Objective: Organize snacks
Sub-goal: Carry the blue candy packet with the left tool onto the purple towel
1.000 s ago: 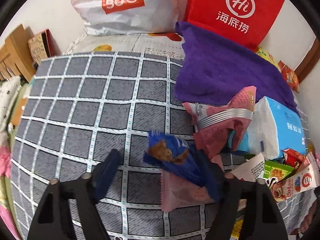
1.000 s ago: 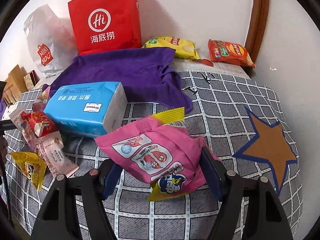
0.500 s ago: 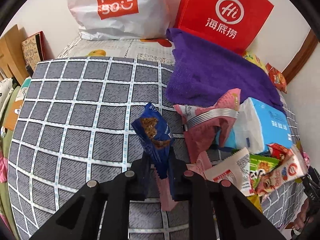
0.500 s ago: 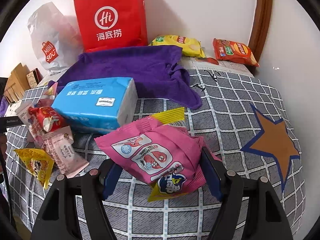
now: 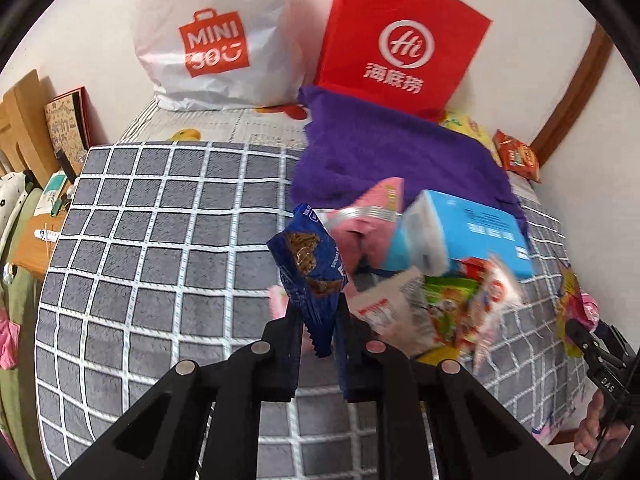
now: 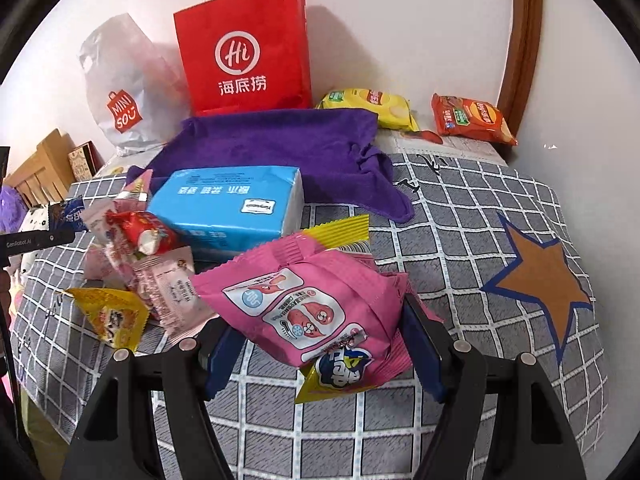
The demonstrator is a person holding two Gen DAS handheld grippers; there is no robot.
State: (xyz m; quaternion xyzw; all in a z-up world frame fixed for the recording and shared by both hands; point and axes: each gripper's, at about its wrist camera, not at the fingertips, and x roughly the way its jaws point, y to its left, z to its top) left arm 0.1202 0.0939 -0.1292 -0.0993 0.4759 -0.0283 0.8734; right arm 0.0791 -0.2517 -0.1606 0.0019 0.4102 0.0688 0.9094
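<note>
My left gripper (image 5: 318, 320) is shut on a blue snack packet (image 5: 310, 276) and holds it upright above the grey checked cover (image 5: 160, 260). My right gripper (image 6: 320, 344) is wide open around a pink snack bag (image 6: 316, 304) that lies on a yellow packet (image 6: 336, 230); whether the fingers touch it I cannot tell. A pile of small snacks (image 6: 136, 256) lies left of a blue tissue pack (image 6: 232, 204). In the left wrist view the pile (image 5: 440, 304) is blurred, beside the tissue pack (image 5: 468, 236).
A purple towel (image 6: 288, 148) lies behind the tissue pack. A red paper bag (image 6: 244, 52) and a white Miniso bag (image 6: 124, 92) stand against the wall. A yellow chip bag (image 6: 372, 104) and a red chip bag (image 6: 472, 120) lie at the back right. Wooden furniture (image 5: 20, 128) stands left.
My left gripper closed on the blue packet and lifted it off the cover, swinging toward the right. My right gripper stayed open around the pink bag and rose slightly.
</note>
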